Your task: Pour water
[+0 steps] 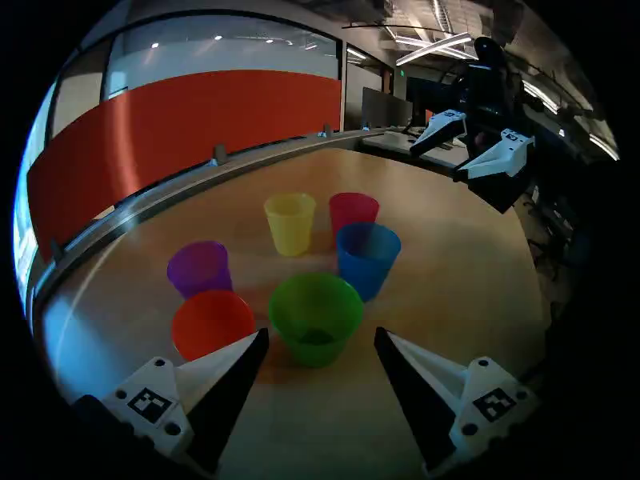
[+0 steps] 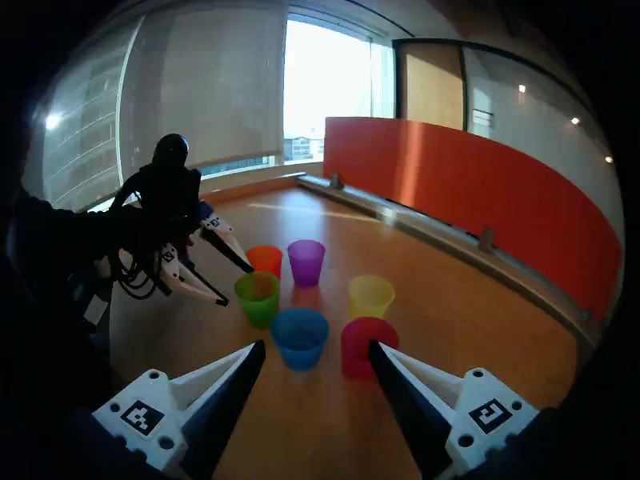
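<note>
Wood bench [image 1: 472, 272], six cups upright on it in a loose ring. Clock positions in the left gripper view: yellow cup [image 1: 290, 224] 12, magenta cup [image 1: 354, 210] 1, blue cup [image 1: 368, 258] 3, green cup [image 1: 315, 316] 6, orange cup [image 1: 213, 324] 8, purple cup [image 1: 199, 268] 9. Blue overlaps magenta; contact unclear.

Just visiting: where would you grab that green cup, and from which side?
Grip the green cup across its side wall, just below the rim, coming level from the open near side where the left hand-held gripper faces it, jaws open. It stands upright and widens upward, so it should not slip through. The orange cup and blue cup crowd its other sides.
</note>
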The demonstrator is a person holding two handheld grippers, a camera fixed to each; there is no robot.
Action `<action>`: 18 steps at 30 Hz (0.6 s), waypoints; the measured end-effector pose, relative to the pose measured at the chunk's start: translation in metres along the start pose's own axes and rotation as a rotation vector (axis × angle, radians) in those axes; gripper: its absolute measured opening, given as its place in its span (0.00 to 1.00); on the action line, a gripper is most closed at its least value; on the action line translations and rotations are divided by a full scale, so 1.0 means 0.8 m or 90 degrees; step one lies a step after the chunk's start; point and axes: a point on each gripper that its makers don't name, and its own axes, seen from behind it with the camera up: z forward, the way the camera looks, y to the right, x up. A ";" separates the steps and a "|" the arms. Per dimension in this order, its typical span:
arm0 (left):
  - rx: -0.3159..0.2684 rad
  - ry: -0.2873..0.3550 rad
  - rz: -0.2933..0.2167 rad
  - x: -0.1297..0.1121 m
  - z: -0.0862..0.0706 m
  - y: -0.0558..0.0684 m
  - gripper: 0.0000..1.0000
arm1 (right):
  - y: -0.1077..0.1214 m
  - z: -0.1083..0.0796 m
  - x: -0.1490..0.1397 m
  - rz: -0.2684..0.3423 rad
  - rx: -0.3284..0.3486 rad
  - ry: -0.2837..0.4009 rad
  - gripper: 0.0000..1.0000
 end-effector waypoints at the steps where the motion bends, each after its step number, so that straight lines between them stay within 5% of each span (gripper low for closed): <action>1: 0.000 -0.001 0.002 0.001 0.002 0.000 0.98 | 0.000 0.000 0.000 0.000 0.000 0.000 0.99; 18: 0.003 -0.011 0.026 0.009 0.032 -0.005 0.98 | 0.010 -0.004 -0.009 0.008 -0.003 0.000 0.99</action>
